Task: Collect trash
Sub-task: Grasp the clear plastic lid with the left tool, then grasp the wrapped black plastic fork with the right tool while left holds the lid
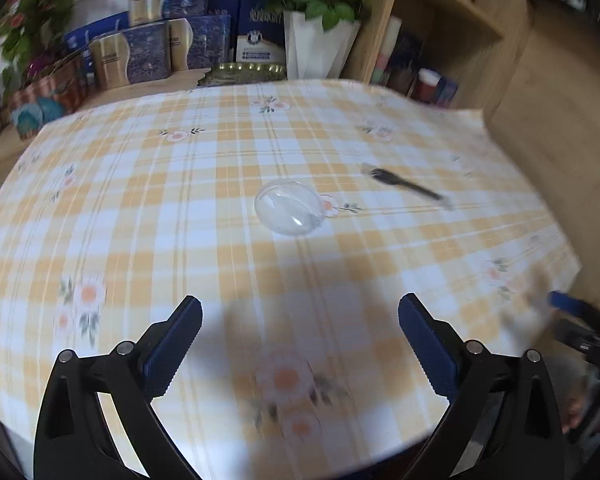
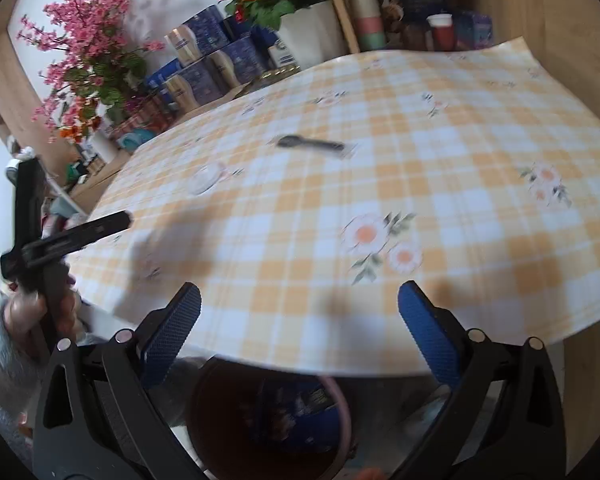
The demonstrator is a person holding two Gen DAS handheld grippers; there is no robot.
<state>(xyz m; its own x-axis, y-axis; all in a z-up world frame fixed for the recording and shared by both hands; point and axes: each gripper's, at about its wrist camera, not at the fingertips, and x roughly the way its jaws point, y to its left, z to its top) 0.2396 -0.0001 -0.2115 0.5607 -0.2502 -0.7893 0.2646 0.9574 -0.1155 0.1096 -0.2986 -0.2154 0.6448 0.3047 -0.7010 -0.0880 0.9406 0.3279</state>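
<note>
Left wrist view shows the left gripper (image 1: 300, 334) spread wide and empty, the clear plastic lid (image 1: 288, 208) lying straight ahead on the tablecloth (image 1: 140, 208), so I judge a low, level approach best, while the right gripper (image 2: 300, 330), likewise spread, waits above the bin (image 2: 268, 420).

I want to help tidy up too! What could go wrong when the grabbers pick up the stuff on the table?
1. The clear plastic dome lid looks smooth and rounded; it might slip from the left gripper, or get squashed.
2. The black plastic spoon in its wrapper lies flat on the checked tablecloth; fingers could pinch the cloth and drag it.
3. The bin sits partly under the table edge, so dropped trash may miss.
</note>
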